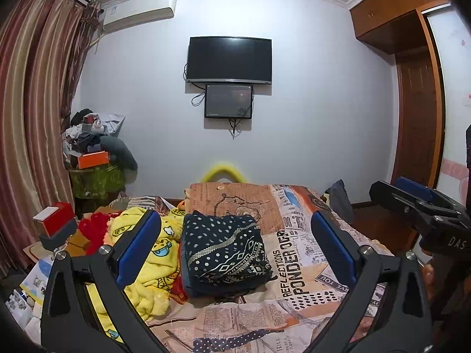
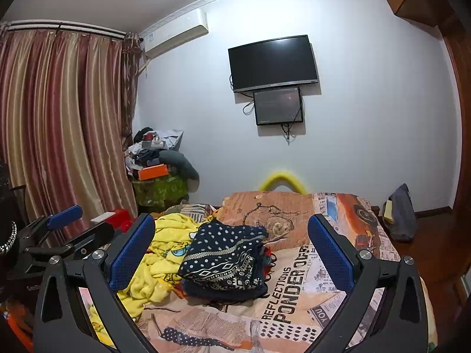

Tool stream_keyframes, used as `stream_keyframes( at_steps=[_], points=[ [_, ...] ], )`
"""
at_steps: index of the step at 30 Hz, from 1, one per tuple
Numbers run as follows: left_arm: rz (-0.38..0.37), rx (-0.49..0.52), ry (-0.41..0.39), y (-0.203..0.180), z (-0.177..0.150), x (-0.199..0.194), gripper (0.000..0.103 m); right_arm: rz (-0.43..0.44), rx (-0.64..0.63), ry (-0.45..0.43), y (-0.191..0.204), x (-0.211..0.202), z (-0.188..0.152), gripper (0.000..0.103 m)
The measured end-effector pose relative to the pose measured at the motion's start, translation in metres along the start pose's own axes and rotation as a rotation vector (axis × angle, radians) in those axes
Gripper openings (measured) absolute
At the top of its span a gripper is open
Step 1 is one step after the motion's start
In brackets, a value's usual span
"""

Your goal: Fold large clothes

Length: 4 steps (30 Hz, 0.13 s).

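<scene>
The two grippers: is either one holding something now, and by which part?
Nothing is held. The left gripper and the right gripper are both open above the bed, apart from the folded dark garment.

A pale lilac-white painted wall (image 1: pixel 309 103) carries a black flat-screen television (image 1: pixel 229 59) with a smaller dark screen (image 1: pixel 228 101) mounted just below it, cables dangling beneath, and a white wall-mounted air conditioner (image 1: pixel 138 11) sits high near the ceiling moulding. Long striped satin curtains in red and gold (image 1: pixel 38 103) hang at the left, beside a cluttered pile topped by an orange box (image 1: pixel 92 158). At the right stands a tall brown wooden wardrobe (image 1: pixel 412 88), and the bed wears a newspaper-print bedspread (image 1: pixel 294 264).
</scene>
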<state>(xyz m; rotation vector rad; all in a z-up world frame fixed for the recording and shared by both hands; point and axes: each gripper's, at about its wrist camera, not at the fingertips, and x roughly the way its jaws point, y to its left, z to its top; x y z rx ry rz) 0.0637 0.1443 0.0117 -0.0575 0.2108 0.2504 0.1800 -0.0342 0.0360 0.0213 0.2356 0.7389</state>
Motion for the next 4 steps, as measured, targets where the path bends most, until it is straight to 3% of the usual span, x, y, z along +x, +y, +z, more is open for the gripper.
stream_keyframes(
  at_steps=[4],
  points=[
    [-0.009,-0.005,0.005,0.0012,0.0013,0.0001,0.102,-0.001,0.009,0.007,-0.0012,0.0014,-0.0002,0.103]
  ],
)
